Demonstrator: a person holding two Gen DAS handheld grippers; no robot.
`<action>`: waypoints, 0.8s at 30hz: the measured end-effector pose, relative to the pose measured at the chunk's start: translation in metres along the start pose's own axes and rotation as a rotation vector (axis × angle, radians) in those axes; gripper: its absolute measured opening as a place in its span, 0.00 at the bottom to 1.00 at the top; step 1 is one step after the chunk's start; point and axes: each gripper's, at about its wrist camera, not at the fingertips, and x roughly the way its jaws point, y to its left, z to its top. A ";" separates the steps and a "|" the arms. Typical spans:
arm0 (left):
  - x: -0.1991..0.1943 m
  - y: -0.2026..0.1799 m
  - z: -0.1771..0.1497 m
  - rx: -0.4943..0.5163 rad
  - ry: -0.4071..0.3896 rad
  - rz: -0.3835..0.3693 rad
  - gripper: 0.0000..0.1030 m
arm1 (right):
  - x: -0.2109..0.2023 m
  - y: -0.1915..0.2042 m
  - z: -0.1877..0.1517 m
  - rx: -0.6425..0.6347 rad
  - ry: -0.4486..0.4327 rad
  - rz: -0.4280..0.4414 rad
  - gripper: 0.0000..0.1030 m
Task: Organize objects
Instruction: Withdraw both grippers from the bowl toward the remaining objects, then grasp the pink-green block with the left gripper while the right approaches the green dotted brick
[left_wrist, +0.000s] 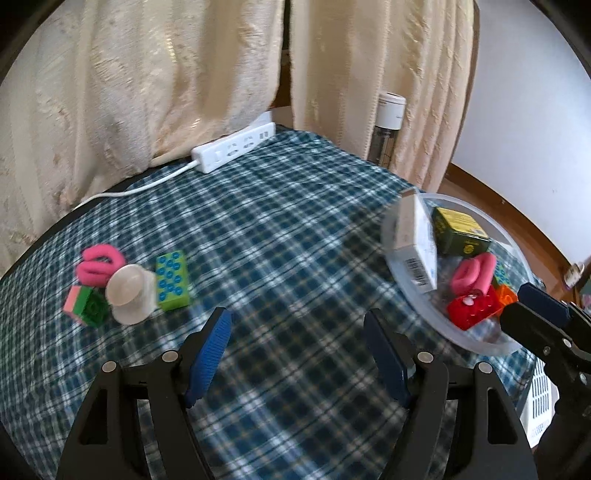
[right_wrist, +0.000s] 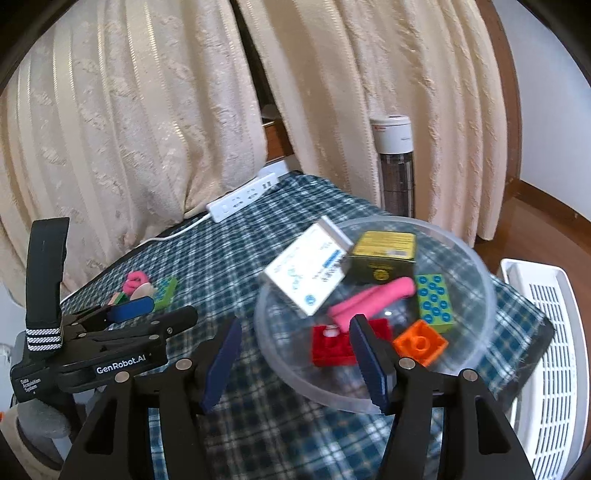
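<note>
Each of the 2 fisheye views looks forward and down along its own fingers, close above the table (left_wrist: 295, 206). The left view faces the loose toys (left_wrist: 129, 284) at its left, with the bowl (left_wrist: 402, 273) at its right edge. The right view sits nearly over the bowl (right_wrist: 476, 258). Both share the bowl, toys, power strip (left_wrist: 232, 147) and curtains (left_wrist: 147, 74).

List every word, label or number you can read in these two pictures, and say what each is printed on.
"GenRobot.AI": left tongs' body.
"Data Acquisition System": same body, lower, small and only just legible.
White box: blue print, too blurred.
Green box: yellow print, too blurred.
White box's barcode: digits unreadable.
</note>
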 end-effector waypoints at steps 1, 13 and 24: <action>0.000 0.005 -0.001 -0.007 0.000 0.005 0.73 | 0.002 0.004 0.000 -0.006 0.004 0.005 0.62; -0.003 0.055 -0.015 -0.080 0.017 0.060 0.73 | 0.029 0.044 -0.005 -0.054 0.072 0.073 0.63; -0.002 0.109 -0.020 -0.160 0.020 0.159 0.73 | 0.051 0.075 -0.006 -0.105 0.115 0.116 0.65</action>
